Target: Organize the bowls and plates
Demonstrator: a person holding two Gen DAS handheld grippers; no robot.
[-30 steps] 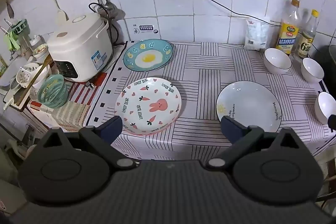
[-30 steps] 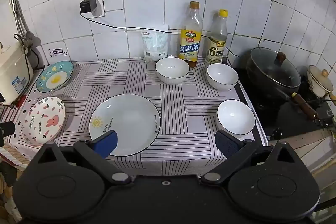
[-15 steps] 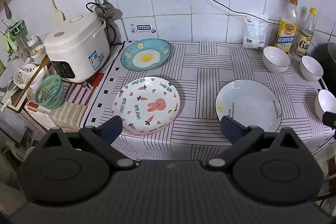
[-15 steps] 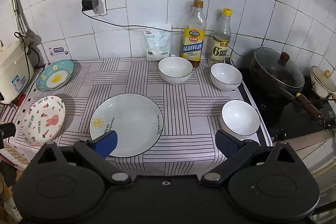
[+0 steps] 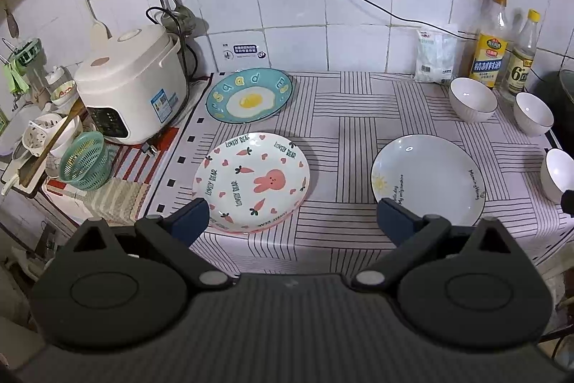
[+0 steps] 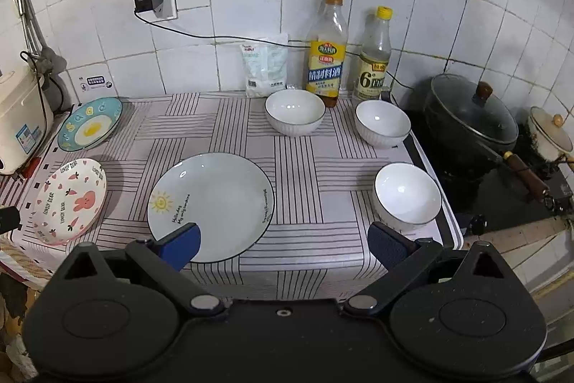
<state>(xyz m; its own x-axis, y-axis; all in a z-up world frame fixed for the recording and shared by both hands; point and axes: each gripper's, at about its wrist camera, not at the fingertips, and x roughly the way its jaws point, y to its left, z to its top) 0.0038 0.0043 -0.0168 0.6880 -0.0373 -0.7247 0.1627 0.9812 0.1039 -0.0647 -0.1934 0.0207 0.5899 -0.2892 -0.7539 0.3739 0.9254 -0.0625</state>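
We see three plates lying apart on the striped worktop: the bunny plate near its left front, the egg plate behind it, the sun plate centre. Three white bowls stand separately to the right. Our left tongs and right tongs gape wide, holding nothing, short of the front edge.

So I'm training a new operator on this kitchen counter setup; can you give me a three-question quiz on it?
1. How many white ceramic bowls stand on the striped counter?
2. True or false: the pale blue sun plate is stacked on the pink rabbit-print plate.
3. Which item sits nearest the white rice cooker: A) the teal fried-egg plate, B) the black lidded pot?

Key: 1) three; 2) false; 3) A.
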